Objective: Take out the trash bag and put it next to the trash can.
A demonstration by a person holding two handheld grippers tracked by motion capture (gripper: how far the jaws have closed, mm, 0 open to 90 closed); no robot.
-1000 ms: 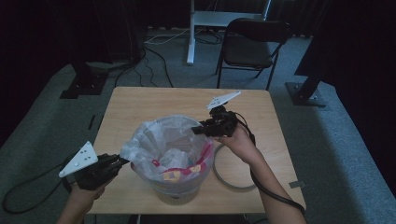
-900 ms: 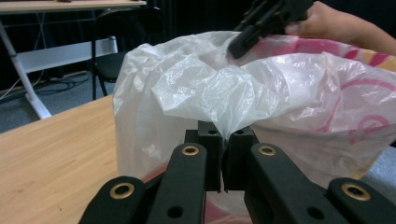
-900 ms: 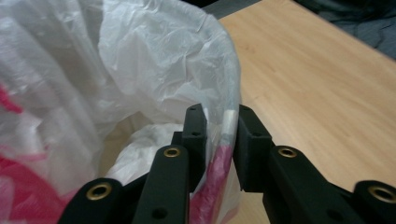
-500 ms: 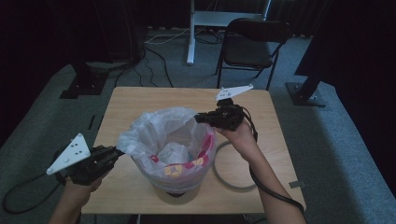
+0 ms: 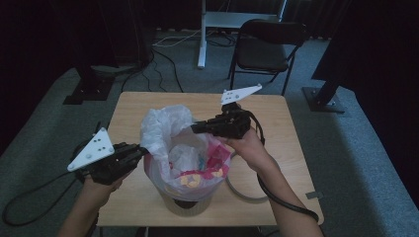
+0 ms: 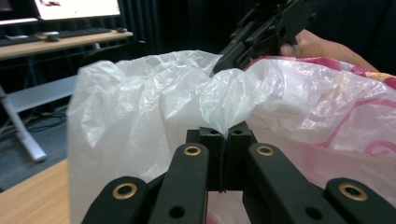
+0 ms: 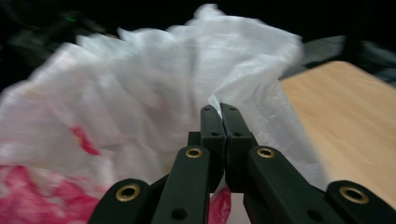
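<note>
A thin plastic bag [image 5: 165,126], white with pink print, lines a round bin [image 5: 190,205] on the wooden table [image 5: 291,148]. It holds crumpled rubbish. My left gripper [image 5: 141,150] is shut on the bag's left rim. In the left gripper view its jaws [image 6: 226,133] pinch a peak of white film [image 6: 154,93], with the right gripper [image 6: 261,32] beyond the bag. My right gripper [image 5: 195,129] is shut on the far right rim. The right gripper view shows the tips [image 7: 219,112] closed on a fold of the bag [image 7: 163,70]. Both hold the rim above the bin.
A grey cable loop [image 5: 242,190] lies on the table to the right of the bin. Behind the table stand a black folding chair [image 5: 267,47] and a white stand leg [image 5: 202,34]. Black stand bases [image 5: 323,98] sit on the carpet at both sides.
Both hands have risen with the bag's rim pinched. The bag now stands taller and more drawn up out of the bin than a second ago.
</note>
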